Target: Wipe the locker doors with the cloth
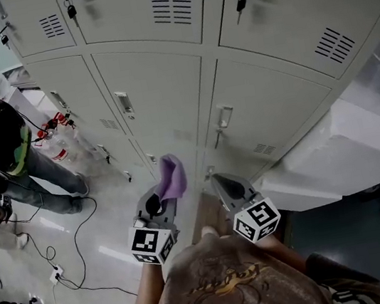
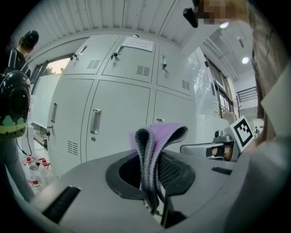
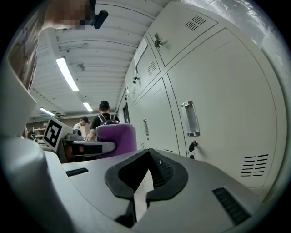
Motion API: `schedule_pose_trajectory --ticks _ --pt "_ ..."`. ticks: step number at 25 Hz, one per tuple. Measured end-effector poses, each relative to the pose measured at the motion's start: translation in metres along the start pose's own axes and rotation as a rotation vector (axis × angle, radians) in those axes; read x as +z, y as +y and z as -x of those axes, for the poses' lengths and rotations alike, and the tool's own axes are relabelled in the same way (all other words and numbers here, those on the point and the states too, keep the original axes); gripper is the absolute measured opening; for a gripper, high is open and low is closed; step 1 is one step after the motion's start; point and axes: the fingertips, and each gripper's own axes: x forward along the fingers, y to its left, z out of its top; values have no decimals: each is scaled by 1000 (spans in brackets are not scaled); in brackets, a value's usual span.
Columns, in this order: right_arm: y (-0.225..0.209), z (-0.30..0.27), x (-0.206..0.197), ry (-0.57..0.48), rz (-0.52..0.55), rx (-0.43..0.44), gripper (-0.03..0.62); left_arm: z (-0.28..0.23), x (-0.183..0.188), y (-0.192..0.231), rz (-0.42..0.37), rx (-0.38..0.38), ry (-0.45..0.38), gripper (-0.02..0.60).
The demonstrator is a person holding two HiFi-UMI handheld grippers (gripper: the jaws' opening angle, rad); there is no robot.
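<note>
A purple cloth (image 1: 171, 175) with a grey underside stands up folded from my left gripper (image 1: 161, 201), which is shut on it. In the left gripper view the cloth (image 2: 159, 136) fills the gap between the jaws of that gripper (image 2: 151, 170). My right gripper (image 1: 218, 180) hangs beside it, shut and empty; its jaws (image 3: 148, 157) meet at the tips. Both point at the grey locker doors (image 1: 159, 95), a short way off, touching none. The doors (image 2: 118, 118) have recessed handles and vents. The cloth (image 3: 119, 136) also shows in the right gripper view, beside the lockers (image 3: 218, 104).
A person (image 1: 1, 143) with a black backpack stands at the left, near water bottles (image 1: 55, 145) and cables (image 1: 58, 271) on the floor. Keys (image 1: 241, 2) hang from upper locks. A white plastic-covered block (image 1: 348, 150) sits right of the lockers.
</note>
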Motion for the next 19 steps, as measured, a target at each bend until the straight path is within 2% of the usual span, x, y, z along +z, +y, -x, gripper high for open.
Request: schedule_pose_trajectory --ticks 4,19 --pt "0 0 0 3 5 1 -3 -1 8 -3 -3 -2 -27 44" --pt "1 0 -1 12 8 7 -3 -1 5 -6 -4 -7 -20 44"
